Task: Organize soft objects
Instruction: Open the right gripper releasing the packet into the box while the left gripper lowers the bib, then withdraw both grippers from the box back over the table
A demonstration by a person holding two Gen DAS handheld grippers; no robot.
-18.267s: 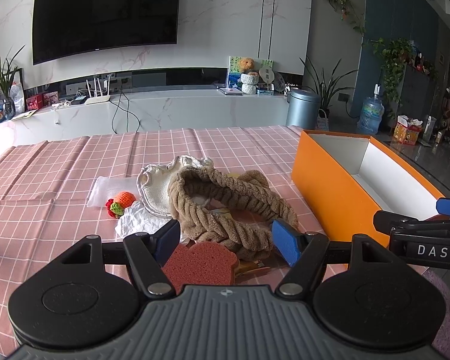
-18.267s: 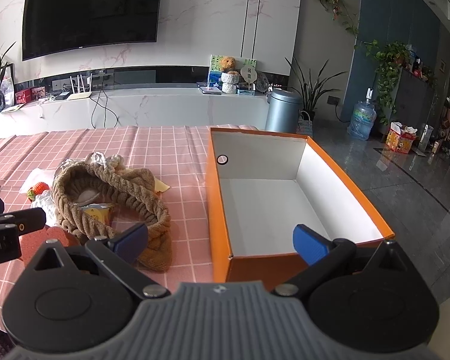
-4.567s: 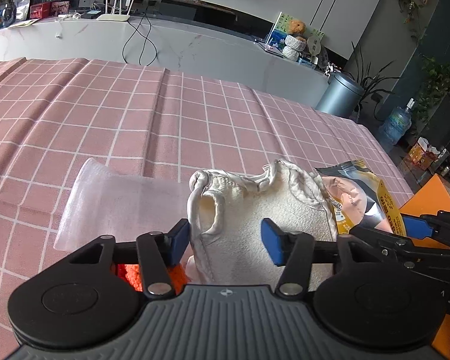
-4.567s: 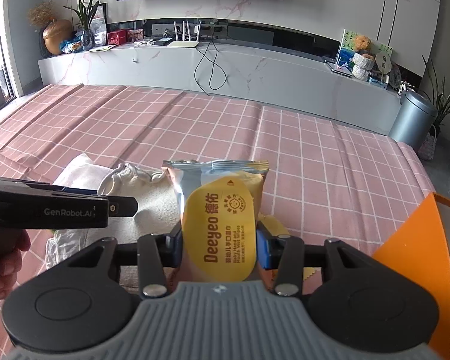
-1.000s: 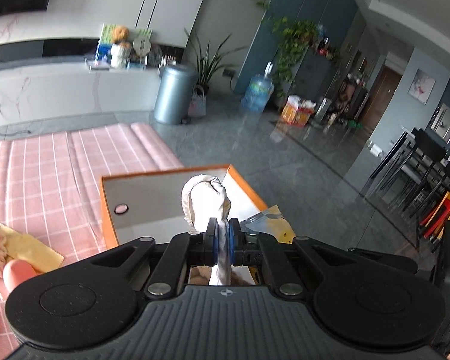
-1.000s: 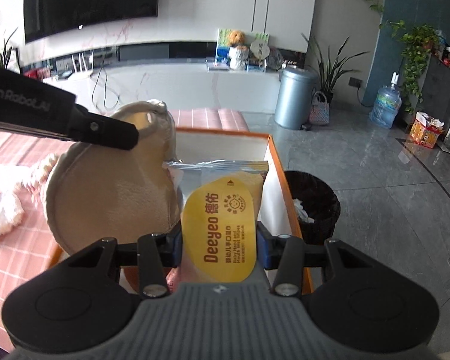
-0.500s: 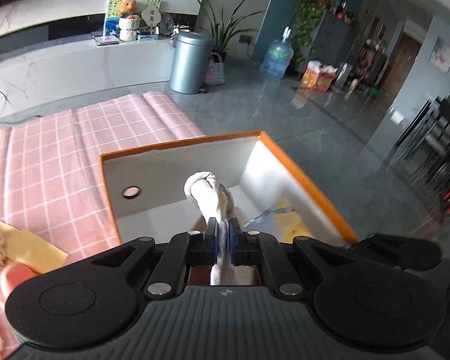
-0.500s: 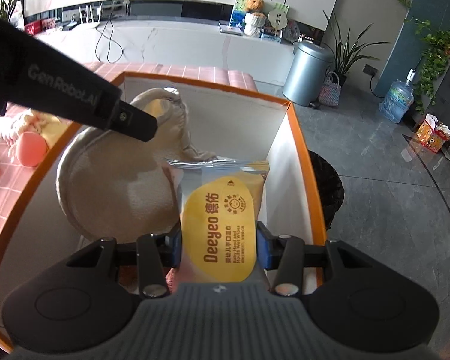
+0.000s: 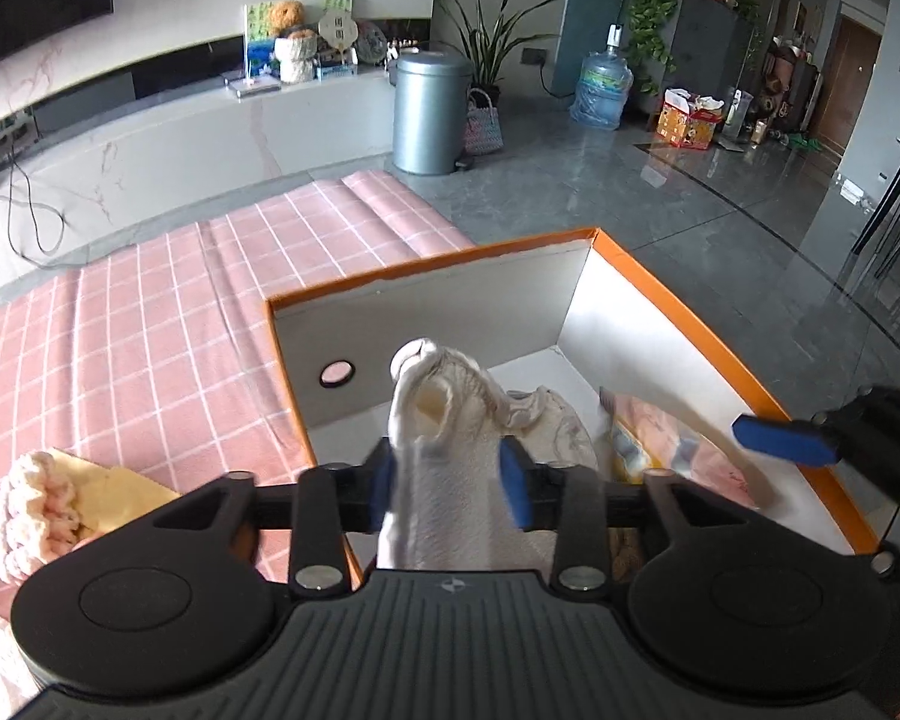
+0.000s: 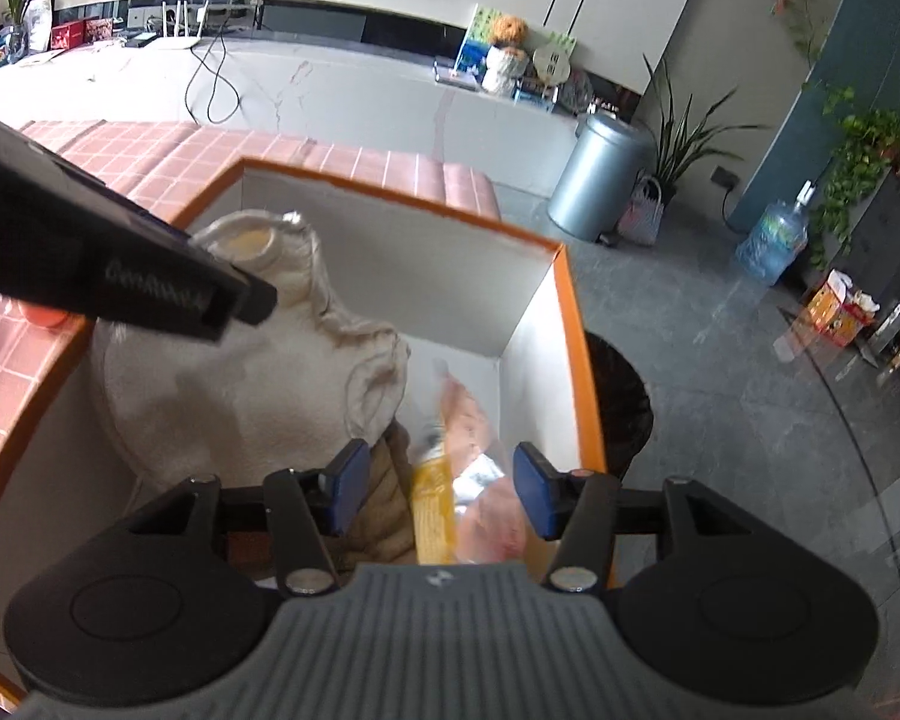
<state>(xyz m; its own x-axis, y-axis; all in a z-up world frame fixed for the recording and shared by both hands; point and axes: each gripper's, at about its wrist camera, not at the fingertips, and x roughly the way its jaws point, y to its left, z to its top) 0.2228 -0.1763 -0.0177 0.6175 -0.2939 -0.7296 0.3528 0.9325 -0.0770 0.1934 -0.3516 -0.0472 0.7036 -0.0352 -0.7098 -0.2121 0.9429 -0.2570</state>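
Release is under way over the orange box (image 9: 684, 294): the left gripper (image 9: 448, 483), pinched tight on the cream cloth pouch (image 9: 444, 420) a second ago, is now opening, its fingers spread with the pouch loose between them. The right gripper (image 10: 444, 495) is opening too, and the snack packet (image 10: 468, 480) is seen slipping down inside the box. Two items are judged delivered; others remain on the table (image 9: 150, 330).

Daylight fills the room evenly, glaring off the glossy grey floor (image 9: 660, 192) toward the right edge. Fisheye bending curves walls and the orange box (image 10: 576, 324) rim. The yellow packet (image 10: 468, 474) is smeared by motion blur, perhaps mid-fall. Shadows inside the box are soft.
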